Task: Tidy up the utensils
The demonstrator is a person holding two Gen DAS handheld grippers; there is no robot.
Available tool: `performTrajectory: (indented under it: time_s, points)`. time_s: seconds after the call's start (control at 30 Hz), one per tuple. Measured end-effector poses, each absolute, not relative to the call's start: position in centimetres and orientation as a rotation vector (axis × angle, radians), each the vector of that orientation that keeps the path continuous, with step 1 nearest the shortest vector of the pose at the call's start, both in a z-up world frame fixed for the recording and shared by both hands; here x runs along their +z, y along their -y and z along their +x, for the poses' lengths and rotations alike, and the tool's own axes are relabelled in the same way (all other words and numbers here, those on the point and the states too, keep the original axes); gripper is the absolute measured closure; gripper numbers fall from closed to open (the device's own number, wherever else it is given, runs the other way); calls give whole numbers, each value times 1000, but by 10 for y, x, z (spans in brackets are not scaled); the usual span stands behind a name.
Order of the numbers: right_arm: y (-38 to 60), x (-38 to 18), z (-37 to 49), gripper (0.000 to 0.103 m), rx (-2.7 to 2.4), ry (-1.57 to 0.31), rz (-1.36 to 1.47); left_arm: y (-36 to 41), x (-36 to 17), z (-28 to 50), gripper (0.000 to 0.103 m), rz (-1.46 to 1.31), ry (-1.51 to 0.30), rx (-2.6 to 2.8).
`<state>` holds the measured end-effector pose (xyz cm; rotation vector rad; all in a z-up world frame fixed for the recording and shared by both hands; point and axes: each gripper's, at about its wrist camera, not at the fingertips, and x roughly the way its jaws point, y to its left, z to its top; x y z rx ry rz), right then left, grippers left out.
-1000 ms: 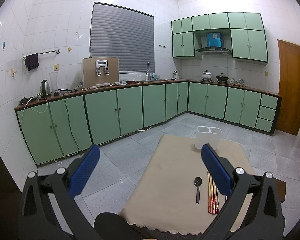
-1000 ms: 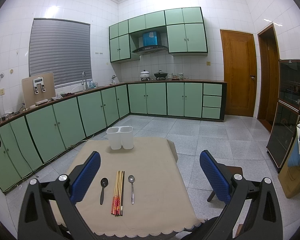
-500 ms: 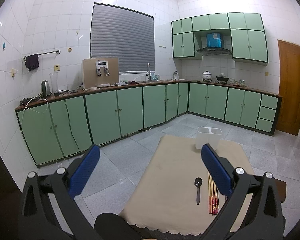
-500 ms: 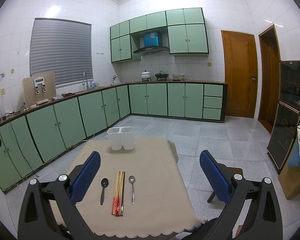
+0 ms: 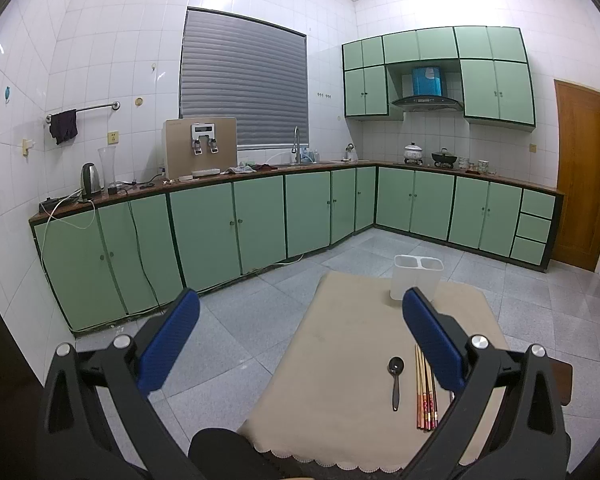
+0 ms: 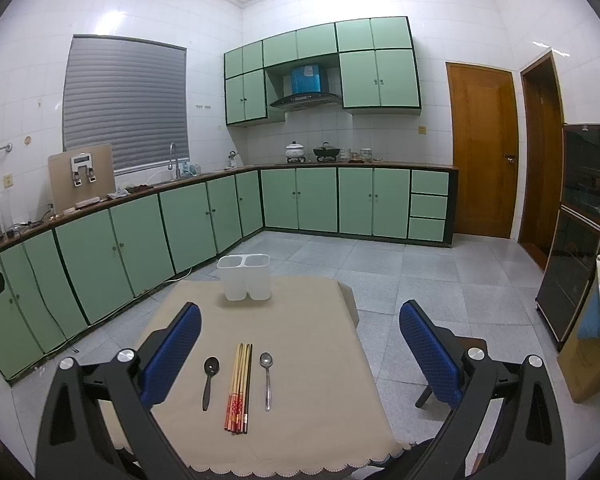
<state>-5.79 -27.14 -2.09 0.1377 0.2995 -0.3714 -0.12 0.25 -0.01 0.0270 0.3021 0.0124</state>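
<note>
Both the left gripper (image 5: 300, 344) and the right gripper (image 6: 300, 354) are gaping wide, holding nothing. Chopsticks (image 6: 239, 388) are lying between two spoons (image 6: 210, 380), nearer than the white holder (image 6: 244, 276).

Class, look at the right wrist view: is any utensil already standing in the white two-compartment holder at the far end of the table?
No. The white holder shows empty, while the black spoon, chopsticks and metal spoon lie flat on the tablecloth.

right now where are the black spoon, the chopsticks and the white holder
black spoon (image 6: 211, 365), right wrist view, on its bowl
chopsticks (image 6: 240, 384), right wrist view, mid-bundle
white holder (image 6: 245, 280), right wrist view, front wall
</note>
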Motion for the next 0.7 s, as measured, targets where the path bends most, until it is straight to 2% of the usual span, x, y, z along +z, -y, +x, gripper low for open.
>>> performTrajectory:
  time_s: [0.37,0.53,0.6,0.67,0.7]
  points:
    - [273,-23,-55,6,-358,-307,136,1,-3,5,5,32,-316,2]
    - [287,-57,-34,6,-343,-399,139,12,-37,37,5,49,-455,-87]
    - [293,-78,-21,9,-321,-453,157,20,-68,57,5,65,-552,-141]
    - [299,-105,-3,21,-308,-533,154,26,-97,75,5,53,-636,-208]
    - [301,-117,5,23,-295,-566,159,28,-107,81,5,49,-660,-228]
